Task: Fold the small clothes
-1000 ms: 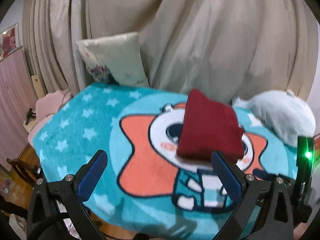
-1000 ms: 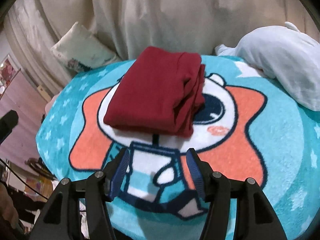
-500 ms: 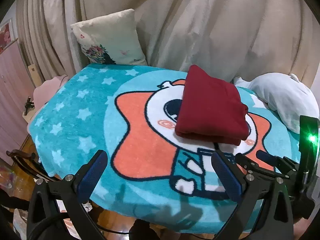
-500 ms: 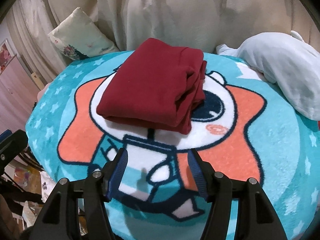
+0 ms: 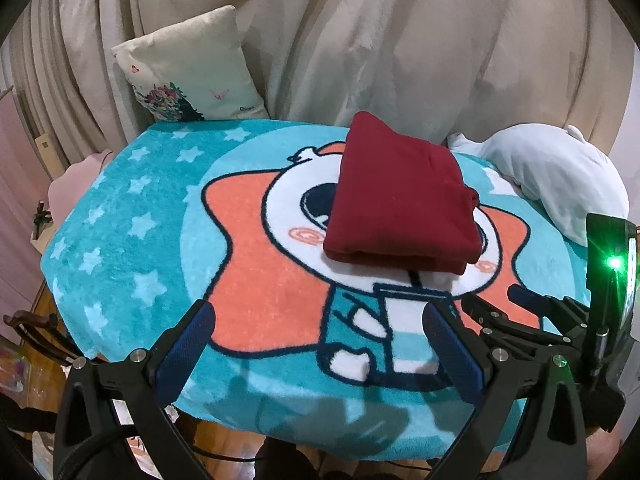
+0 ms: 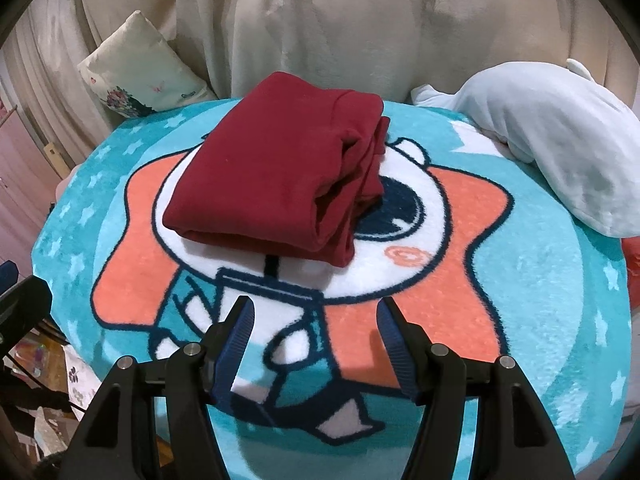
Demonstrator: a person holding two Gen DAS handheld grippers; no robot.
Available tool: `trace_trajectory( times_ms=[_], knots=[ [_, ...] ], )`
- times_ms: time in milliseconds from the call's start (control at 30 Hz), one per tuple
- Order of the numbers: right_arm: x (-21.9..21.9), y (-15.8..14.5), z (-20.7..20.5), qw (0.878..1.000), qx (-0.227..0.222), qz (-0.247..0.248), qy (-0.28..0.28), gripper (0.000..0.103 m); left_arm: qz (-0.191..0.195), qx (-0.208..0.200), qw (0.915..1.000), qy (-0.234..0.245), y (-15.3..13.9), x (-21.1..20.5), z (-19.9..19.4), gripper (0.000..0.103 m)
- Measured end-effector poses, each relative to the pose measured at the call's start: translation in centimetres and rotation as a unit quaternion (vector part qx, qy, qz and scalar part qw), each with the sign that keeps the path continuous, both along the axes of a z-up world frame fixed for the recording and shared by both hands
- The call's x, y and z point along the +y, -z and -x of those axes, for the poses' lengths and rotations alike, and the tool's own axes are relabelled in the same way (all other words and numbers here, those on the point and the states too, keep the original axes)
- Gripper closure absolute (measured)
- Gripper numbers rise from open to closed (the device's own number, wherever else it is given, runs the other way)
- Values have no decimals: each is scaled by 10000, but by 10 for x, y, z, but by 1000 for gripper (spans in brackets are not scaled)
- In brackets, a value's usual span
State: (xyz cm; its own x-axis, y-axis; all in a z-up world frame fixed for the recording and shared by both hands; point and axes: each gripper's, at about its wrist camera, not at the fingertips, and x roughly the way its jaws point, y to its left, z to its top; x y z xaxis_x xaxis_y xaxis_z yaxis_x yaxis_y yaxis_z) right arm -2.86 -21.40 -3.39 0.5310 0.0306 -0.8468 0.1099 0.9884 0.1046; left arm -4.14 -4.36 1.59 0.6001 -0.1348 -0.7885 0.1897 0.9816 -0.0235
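Observation:
A dark red garment [image 5: 396, 200] lies folded into a thick rectangle on a teal cartoon blanket [image 5: 132, 220]. It also shows in the right wrist view [image 6: 280, 176], with its layered open edges facing right. My left gripper [image 5: 320, 344] is open and empty, held above the blanket's near edge, short of the garment. My right gripper [image 6: 316, 340] is open and empty, also near the blanket's front edge, a little short of the garment. The right gripper shows at the right of the left wrist view [image 5: 520, 312].
A cream cushion [image 5: 188, 76] leans on beige curtains [image 5: 360, 40] at the back left. A pale blue plush [image 6: 552, 136] lies at the back right. Something red [image 6: 632, 256] shows at the right edge. Wood floor and clutter [image 5: 24, 360] lie below the left edge.
Both grippers have drawn back and up from the folded garment, so more of the blanket shows. The garment has not moved. Both stay open.

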Motion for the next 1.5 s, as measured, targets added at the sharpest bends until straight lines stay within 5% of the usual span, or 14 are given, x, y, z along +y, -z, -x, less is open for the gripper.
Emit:
trace_trajectory(
  times_ms=[1500],
  knots=[
    [12, 8, -2, 9993, 230, 275, 114, 35, 108, 313, 9994, 78, 14, 12, -1, 0]
  ],
)
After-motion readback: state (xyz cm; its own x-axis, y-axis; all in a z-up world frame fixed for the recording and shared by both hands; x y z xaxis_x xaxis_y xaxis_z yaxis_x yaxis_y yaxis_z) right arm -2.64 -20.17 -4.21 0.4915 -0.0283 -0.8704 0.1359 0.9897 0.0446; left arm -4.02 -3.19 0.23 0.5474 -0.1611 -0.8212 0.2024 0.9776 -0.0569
